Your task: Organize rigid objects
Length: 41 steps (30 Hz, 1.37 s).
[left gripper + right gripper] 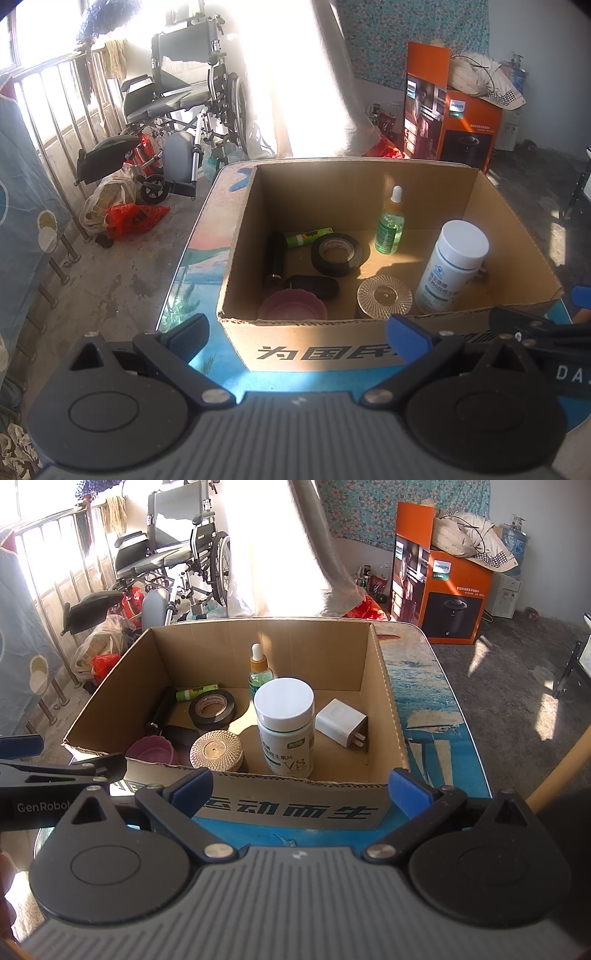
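Where the cardboard box (236,805) sits on the blue patterned table (439,734), it holds the sorted items: a white-capped bottle (284,727) upright near the front, a white plug adapter (341,722) just beside it, a green dropper bottle (259,672) behind, a roll of black tape (212,709), a patterned glass lid (217,751) and a pink bowl (151,751). A dark cylinder (160,712), perhaps a torch, lies by the left wall. The left gripper (297,334) and right gripper (301,788) hover before the box, jaws spread wide, empty. An orange carton (450,594) stands beyond.
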{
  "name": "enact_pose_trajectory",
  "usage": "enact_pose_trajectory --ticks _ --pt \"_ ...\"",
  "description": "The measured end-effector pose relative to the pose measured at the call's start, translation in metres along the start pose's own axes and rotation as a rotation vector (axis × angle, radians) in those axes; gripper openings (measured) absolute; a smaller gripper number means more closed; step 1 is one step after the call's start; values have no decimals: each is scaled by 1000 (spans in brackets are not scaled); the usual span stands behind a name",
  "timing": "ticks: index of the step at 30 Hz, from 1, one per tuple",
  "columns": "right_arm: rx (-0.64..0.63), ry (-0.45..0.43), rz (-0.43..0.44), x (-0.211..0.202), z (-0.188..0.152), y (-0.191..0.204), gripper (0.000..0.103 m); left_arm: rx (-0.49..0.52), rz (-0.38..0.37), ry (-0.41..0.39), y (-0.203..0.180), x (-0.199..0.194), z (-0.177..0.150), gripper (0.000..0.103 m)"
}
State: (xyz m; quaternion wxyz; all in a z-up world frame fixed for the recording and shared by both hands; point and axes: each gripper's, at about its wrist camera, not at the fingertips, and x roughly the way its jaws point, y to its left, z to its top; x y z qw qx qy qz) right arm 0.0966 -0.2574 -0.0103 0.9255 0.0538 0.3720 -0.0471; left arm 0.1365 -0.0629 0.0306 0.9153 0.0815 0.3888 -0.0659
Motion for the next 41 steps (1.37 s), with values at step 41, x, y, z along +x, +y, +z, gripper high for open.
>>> enact_pose_trajectory --ticks 41 --pt "1 1 1 -3 3 2 102 -7 -2 0 -1 -3 0 102"
